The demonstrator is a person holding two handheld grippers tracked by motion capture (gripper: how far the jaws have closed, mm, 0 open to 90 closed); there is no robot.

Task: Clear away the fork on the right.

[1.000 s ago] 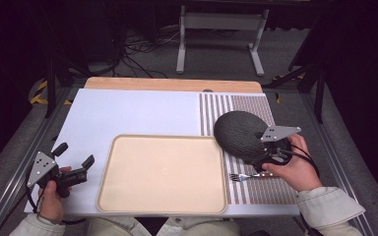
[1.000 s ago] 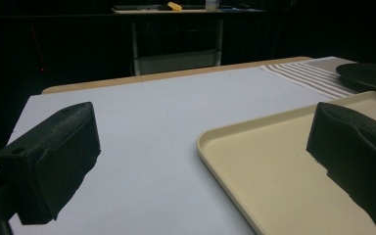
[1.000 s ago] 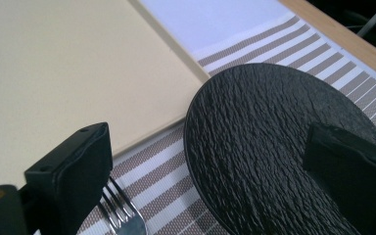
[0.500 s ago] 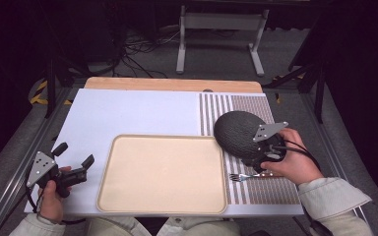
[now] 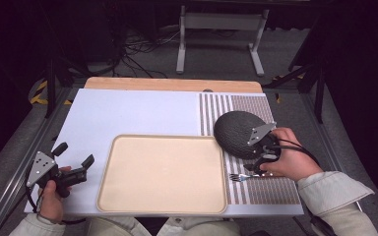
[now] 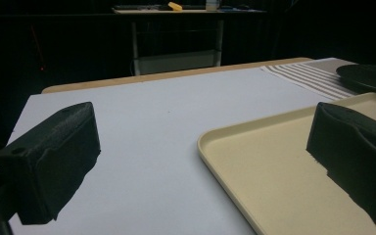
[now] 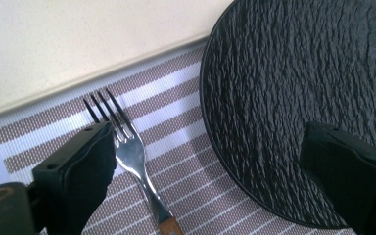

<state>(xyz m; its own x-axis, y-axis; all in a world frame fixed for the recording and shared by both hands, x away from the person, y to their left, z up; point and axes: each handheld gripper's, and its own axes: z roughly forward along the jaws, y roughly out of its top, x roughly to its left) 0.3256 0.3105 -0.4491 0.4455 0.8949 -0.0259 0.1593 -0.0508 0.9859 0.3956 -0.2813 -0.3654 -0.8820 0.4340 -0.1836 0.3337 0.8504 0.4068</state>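
Note:
A black textured plate (image 5: 236, 132) lies on a striped placemat (image 5: 266, 189) at the table's right. A steel fork (image 5: 240, 177) with a wooden handle lies just in front of the plate, tines toward the tray. My right gripper (image 5: 257, 158) hovers over the plate's near edge and the fork, open. In the right gripper view, the right gripper (image 7: 208, 142) has one jaw beside the fork (image 7: 133, 155) and the other over the plate (image 7: 293, 83). My left gripper (image 5: 74, 155) rests open at the front left, holding nothing; in its own view the left gripper (image 6: 200, 132) faces the tray's corner.
A large beige tray (image 5: 162, 172) sits at the middle front on a white mat (image 5: 128, 113). The tray's rim (image 6: 215, 152) lies between the left jaws' line of sight. A wooden strip (image 5: 172, 84) runs along the far table edge.
My right hand and gripper have shifted a little to the left, further over the plate's near edge. The left gripper has not moved.

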